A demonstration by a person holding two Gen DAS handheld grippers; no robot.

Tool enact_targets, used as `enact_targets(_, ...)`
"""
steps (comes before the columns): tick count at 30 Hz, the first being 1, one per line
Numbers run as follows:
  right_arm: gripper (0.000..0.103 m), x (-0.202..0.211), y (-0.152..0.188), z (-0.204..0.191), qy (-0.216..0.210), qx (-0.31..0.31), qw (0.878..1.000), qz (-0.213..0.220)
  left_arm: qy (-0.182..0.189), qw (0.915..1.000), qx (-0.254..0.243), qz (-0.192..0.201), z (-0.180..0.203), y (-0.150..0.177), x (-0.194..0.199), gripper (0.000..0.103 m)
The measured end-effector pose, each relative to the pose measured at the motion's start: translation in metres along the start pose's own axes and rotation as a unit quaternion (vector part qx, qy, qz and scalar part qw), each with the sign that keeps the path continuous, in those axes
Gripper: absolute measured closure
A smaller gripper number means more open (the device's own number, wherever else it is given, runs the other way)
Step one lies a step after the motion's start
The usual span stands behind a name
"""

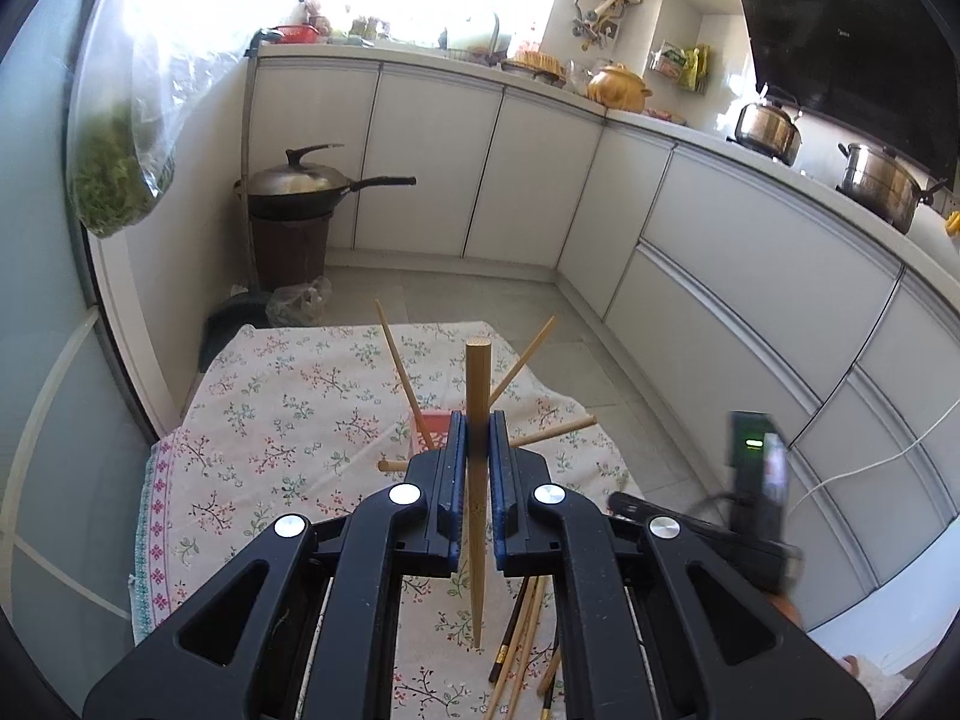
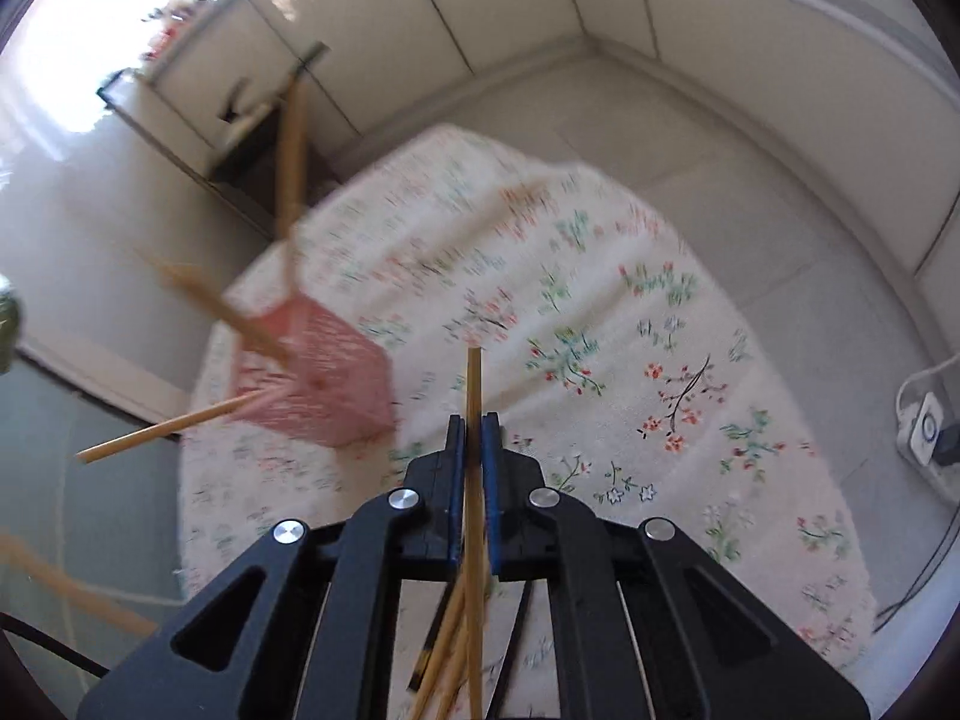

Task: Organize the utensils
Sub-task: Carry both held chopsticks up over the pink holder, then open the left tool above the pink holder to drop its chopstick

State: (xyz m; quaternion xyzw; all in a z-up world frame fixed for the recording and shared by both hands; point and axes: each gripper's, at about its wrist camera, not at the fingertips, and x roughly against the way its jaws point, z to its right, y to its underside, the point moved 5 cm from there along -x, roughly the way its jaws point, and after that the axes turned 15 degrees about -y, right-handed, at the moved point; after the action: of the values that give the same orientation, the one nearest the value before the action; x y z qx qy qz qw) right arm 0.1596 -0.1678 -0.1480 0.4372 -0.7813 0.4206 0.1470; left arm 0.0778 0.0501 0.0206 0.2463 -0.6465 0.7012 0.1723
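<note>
A tabletop [image 1: 282,420] under a floral cloth fills the lower view of a kitchen. On it stands a pink mesh holder [image 2: 318,384] with bamboo chopsticks leaning out. The left gripper [image 1: 477,438] is clenched on one bamboo chopstick [image 1: 478,378], long axis pointing away; the holder sits just beyond its fingers. The right gripper [image 2: 473,438] grasps another chopstick [image 2: 473,384], with the holder ahead and to its left. Loose chopsticks [image 1: 522,642] lie below.

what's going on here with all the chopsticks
A person is sorting chopsticks with two handheld grippers. The left gripper is shut on one bamboo chopstick, and the right gripper on another. A pink basket on the floral cloth already holds several; more lie loose below the jaws.
</note>
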Motion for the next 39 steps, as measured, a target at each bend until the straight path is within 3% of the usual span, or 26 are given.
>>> enact_targets(6,0.097,0.099,0.001,-0.059,-0.043,0.081,0.993,0.077,-0.003,0.9997,0.017,0.019,0.0,-0.013,0.012,0.096)
enact_targets(14,0.097,0.154,-0.04,-0.1,-0.105,0.09,0.981,0.138,-0.016,0.9966,0.058,0.056,-0.001,-0.059,0.004,0.096)
enact_targets(20,0.097,0.159,-0.067,-0.116,-0.131,0.086,0.975,0.159,-0.035,0.9894,0.116,0.081,-0.009,-0.092,-0.022,0.096)
enact_targets(28,0.097,0.137,-0.087,-0.115,-0.135,0.083,0.974,0.162,-0.081,0.9832,0.146,0.074,-0.018,-0.086,-0.071,0.095)
enact_targets(32,0.097,0.125,-0.095,-0.117,-0.134,0.081,0.973,0.169,-0.103,0.9855,0.134,0.013,-0.02,-0.053,-0.113,0.094)
enact_targets(34,0.097,0.121,-0.098,-0.118,-0.128,0.083,0.973,0.175,-0.108,0.9819,0.155,0.016,-0.032,-0.05,-0.108,0.094)
enact_targets(39,0.097,0.115,-0.106,-0.125,-0.106,0.096,0.969,0.199,-0.094,0.9718,0.204,0.071,-0.066,-0.074,-0.046,0.089)
